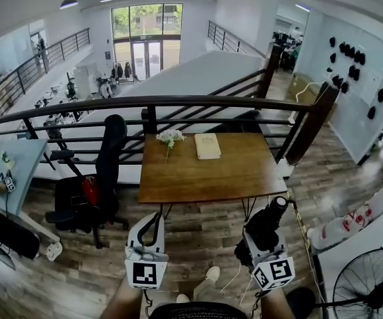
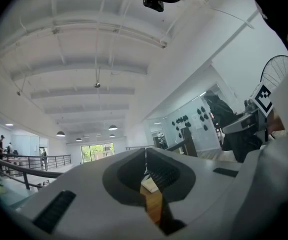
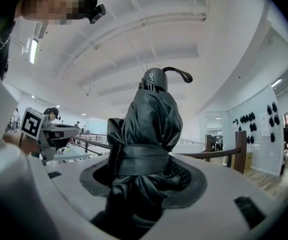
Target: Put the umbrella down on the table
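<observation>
A folded black umbrella (image 1: 267, 223) with a wrist strap (image 3: 178, 74) stands up between the jaws of my right gripper (image 1: 263, 236), which is shut on its wrapped body (image 3: 151, 119). The gripper is held in front of the wooden table (image 1: 231, 175), near its front right corner and short of its edge. My left gripper (image 1: 156, 216) is beside it, before the table's front left part. Its jaws meet at the tips (image 2: 145, 153) with nothing between them. The umbrella's lower end is hidden inside the right jaws.
A cream book (image 1: 207, 146) and a small bunch of white flowers (image 1: 170, 138) lie at the table's far edge. A dark railing (image 1: 178, 102) runs behind it. A black office chair (image 1: 95, 185) stands to the left and a floor fan (image 1: 370, 290) at the lower right.
</observation>
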The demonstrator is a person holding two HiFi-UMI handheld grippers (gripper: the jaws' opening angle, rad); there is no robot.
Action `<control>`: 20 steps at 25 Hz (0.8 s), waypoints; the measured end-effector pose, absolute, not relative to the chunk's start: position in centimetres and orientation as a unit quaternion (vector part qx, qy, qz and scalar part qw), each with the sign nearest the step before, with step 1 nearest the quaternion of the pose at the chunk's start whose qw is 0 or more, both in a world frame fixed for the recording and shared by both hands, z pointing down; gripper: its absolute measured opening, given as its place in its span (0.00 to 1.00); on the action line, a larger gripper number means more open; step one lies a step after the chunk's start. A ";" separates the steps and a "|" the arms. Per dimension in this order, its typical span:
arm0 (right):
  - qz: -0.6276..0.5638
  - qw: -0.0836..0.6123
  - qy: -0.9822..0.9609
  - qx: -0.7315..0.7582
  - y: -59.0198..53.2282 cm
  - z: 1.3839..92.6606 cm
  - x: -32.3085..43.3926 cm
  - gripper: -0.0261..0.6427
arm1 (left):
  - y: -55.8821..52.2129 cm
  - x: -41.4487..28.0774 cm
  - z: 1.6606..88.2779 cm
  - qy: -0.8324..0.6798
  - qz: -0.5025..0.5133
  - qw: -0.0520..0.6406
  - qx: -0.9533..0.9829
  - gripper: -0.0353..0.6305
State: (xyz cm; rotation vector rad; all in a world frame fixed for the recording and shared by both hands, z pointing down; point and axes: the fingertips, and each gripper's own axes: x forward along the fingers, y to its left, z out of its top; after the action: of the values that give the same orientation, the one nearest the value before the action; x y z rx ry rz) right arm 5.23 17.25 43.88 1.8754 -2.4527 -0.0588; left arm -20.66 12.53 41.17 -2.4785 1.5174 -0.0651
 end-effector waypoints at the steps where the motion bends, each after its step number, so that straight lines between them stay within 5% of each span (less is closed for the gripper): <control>1: -0.018 0.026 -0.795 0.606 16.9 44.0 5.4 0.42 | 12.2 -20.5 41.3 0.519 -0.026 0.116 -0.846 0.10; 20: -0.008 0.038 -0.805 0.593 5.3 45.0 11.4 0.42 | 0.5 -12.3 42.4 0.516 -0.027 0.101 -0.850 0.10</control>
State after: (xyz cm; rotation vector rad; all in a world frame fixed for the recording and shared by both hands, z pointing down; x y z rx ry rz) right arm 11.39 5.31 44.96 1.8175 -2.4681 -0.0252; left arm -12.28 0.45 42.36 -2.5125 1.5235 -0.0811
